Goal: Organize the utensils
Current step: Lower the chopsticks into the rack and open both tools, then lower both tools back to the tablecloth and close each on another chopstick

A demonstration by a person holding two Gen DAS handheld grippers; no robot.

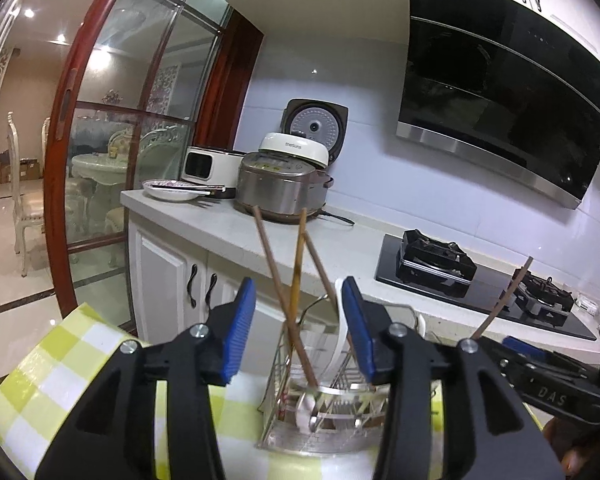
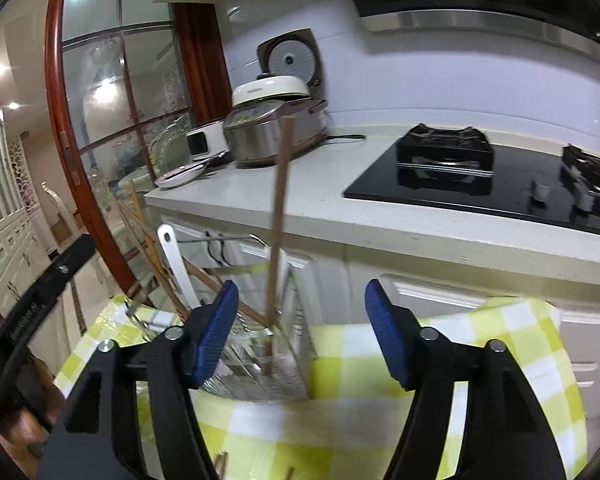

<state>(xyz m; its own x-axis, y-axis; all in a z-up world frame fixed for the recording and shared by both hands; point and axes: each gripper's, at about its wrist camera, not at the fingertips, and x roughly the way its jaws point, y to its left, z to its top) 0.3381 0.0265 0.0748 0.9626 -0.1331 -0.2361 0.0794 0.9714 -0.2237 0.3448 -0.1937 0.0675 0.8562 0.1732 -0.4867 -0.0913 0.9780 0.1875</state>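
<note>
I see my left claw (image 1: 300,328) in black with ribbed blue pads (image 1: 242,328), and the right claw (image 2: 300,336) coloured the same. The cloth (image 2: 380,360) under them is checked in yellow-green and white. The rack (image 1: 332,404) is shiny silver wire, holding brown chopsticks (image 1: 296,280) and a white spoon (image 2: 176,260). Behind, the desk (image 2: 340,208) is off-white, the hob (image 2: 460,196) glossy black.

Both the left gripper (image 1: 299,334) and the right gripper (image 2: 302,334) fill the lower frame with matte black angular arms, silver screw heads at the pivots and ribbed blue pads on the jaws. White lettering marks one black arm at lower right.
</note>
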